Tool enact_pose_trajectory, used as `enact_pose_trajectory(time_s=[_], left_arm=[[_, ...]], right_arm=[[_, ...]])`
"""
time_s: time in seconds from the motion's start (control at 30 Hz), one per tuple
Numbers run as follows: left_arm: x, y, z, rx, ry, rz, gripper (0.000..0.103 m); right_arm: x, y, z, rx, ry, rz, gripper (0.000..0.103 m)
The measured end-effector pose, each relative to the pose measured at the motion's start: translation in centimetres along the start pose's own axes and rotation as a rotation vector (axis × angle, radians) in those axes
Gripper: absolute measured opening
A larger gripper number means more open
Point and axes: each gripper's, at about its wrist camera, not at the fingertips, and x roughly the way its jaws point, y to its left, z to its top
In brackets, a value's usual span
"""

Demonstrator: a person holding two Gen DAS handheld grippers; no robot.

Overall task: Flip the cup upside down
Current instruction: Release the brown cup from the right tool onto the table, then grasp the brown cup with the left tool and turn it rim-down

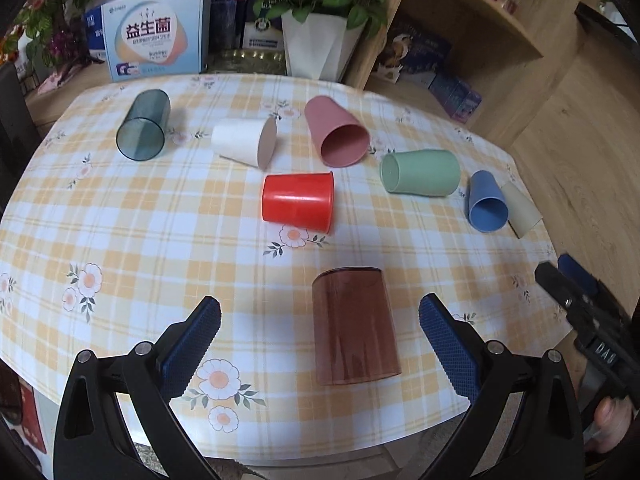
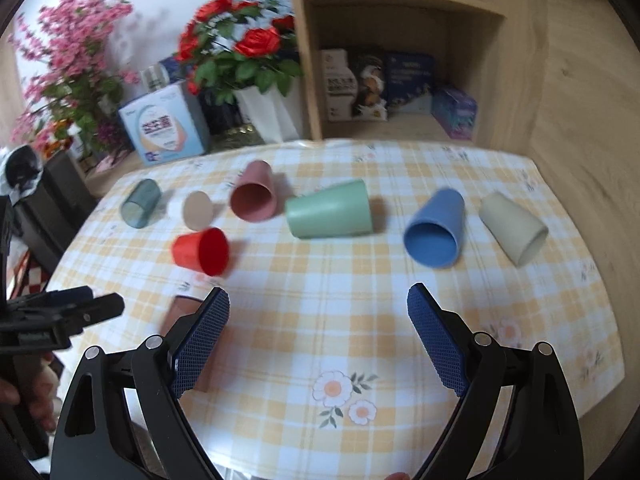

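Several cups lie on their sides on the checked tablecloth (image 1: 120, 240). A clear brown cup (image 1: 354, 328) lies nearest, between the fingers of my open left gripper (image 1: 320, 332), not touched. A red cup (image 1: 298, 202) lies beyond it. Farther back are a dark teal cup (image 1: 143, 125), a white cup (image 1: 244, 142), a pink cup (image 1: 336, 132), a green cup (image 1: 420, 171), a blue cup (image 1: 486, 202) and a beige cup (image 1: 520, 210). My right gripper (image 2: 318, 328) is open and empty above the near table; the blue cup (image 2: 434, 230) and beige cup (image 2: 514, 228) lie ahead.
A white vase of red roses (image 1: 316, 46) and a blue box (image 1: 156, 36) stand behind the table. A wooden shelf (image 2: 400, 60) with books stands at the back right. The table edge (image 1: 360, 440) is close below my left gripper. The right gripper shows in the left wrist view (image 1: 580, 300).
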Motion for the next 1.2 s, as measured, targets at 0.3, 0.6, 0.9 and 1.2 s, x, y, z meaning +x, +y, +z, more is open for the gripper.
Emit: enact_pose_trajectory(time_s=[0.3,0.6,0.9,1.2], left_arm=[[5.6,-1.6,1.3,0.009,0.154,-0.02,0.084],[9.5,-1.8,1.3,-0.007,0.26,-0.003,0.078],[11.0,-2.4,1.0,0.007,0.293,-0.012,0.065],[9.0,-1.7,-0.2,0.025,0.231,-0.049,0.064]], right_arm=[[1.2,-2.4,-1.5,0.055,0.035,-0.064,0.088],[2.0,-2.9,-1.9,0.067,0.053,-0.057,0.088],[2.3,-2.7,-2.0,0.07,0.069,-0.043,0.088],[2.1,-3.0,-2.5,0.106,0.073,-0.036,0.088]])
